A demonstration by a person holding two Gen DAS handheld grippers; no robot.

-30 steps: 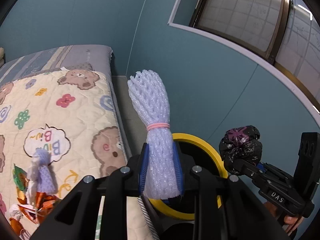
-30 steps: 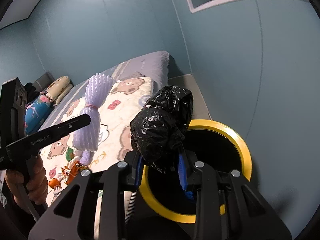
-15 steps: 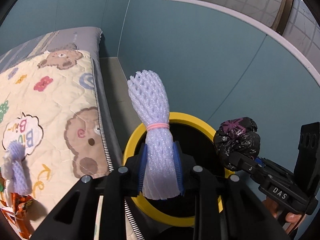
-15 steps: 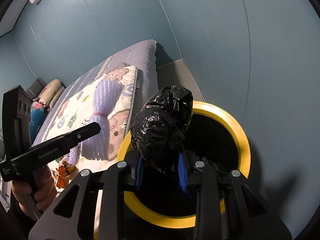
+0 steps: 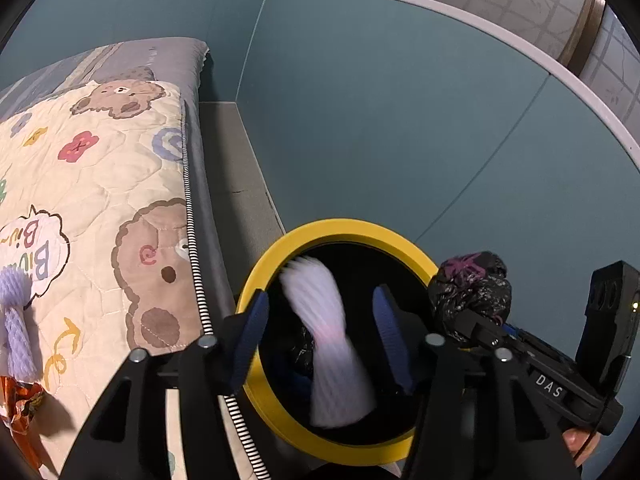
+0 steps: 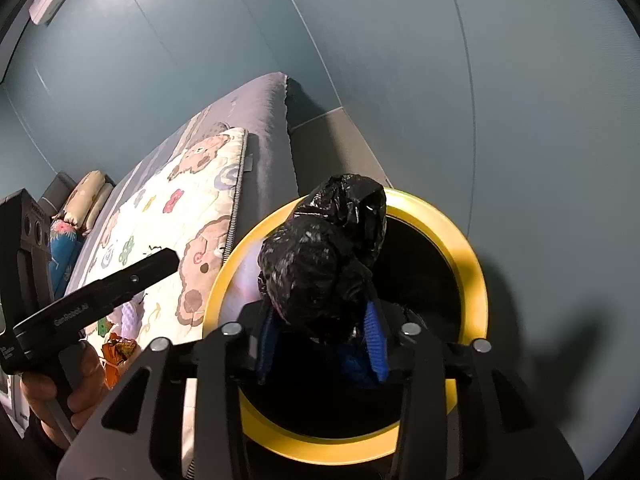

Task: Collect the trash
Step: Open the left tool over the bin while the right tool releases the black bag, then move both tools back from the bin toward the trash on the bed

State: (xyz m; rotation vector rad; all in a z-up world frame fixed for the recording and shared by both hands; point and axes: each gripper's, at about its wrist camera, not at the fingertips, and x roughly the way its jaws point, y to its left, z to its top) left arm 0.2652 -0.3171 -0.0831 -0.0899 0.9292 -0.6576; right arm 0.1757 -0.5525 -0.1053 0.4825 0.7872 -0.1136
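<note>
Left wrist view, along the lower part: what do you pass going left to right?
Orange snack wrapper → lilac foam net on the quilt → blurred white foam net over the yellow-rimmed bin → crumpled black plastic bag in the right gripper.

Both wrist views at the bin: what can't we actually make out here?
- Left wrist: foam net is motion-blurred between the left gripper pads; whether it touches them is unclear.
- Right wrist: black bag hides the right gripper pads; grip or release unclear.
- Both: inside of the bin is dark, contents unreadable.
- Left wrist: orange wrapper cut off by the frame edge.
</note>
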